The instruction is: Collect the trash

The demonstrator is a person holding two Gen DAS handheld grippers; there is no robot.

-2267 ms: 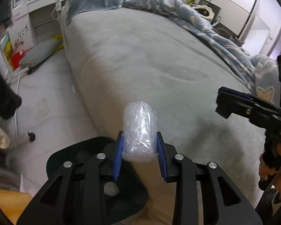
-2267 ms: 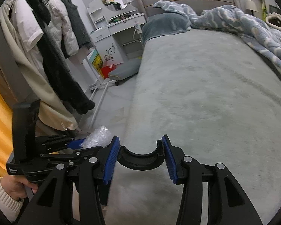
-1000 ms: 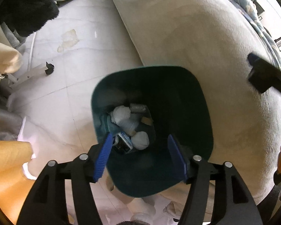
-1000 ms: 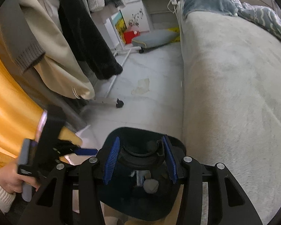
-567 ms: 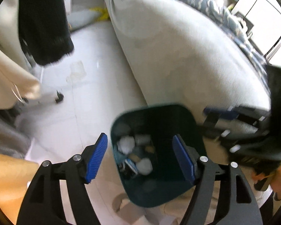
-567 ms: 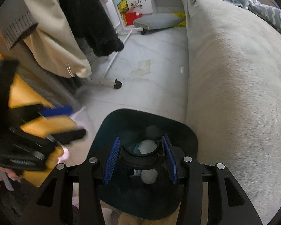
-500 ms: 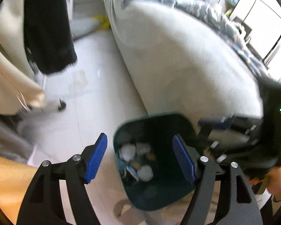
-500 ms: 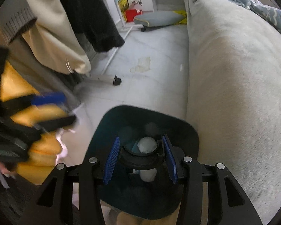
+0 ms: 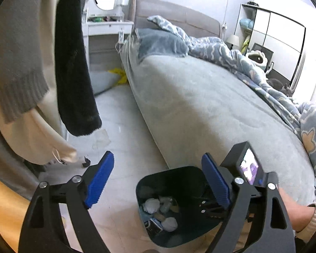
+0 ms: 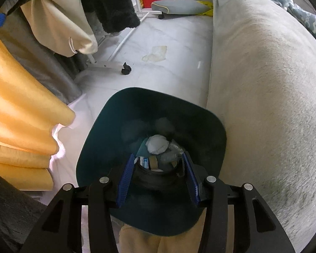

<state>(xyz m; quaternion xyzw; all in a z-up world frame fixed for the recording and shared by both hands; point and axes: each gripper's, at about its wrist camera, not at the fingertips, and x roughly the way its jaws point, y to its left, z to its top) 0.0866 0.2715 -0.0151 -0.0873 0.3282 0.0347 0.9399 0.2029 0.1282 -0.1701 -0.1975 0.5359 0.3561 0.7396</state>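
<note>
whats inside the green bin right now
The trash bin holds white crumpled wads, a clear plastic piece and a small blue-and-white package. Anything beneath that pile is hidden, and the right gripper, clamped on a black ring, blocks the near side.
</note>
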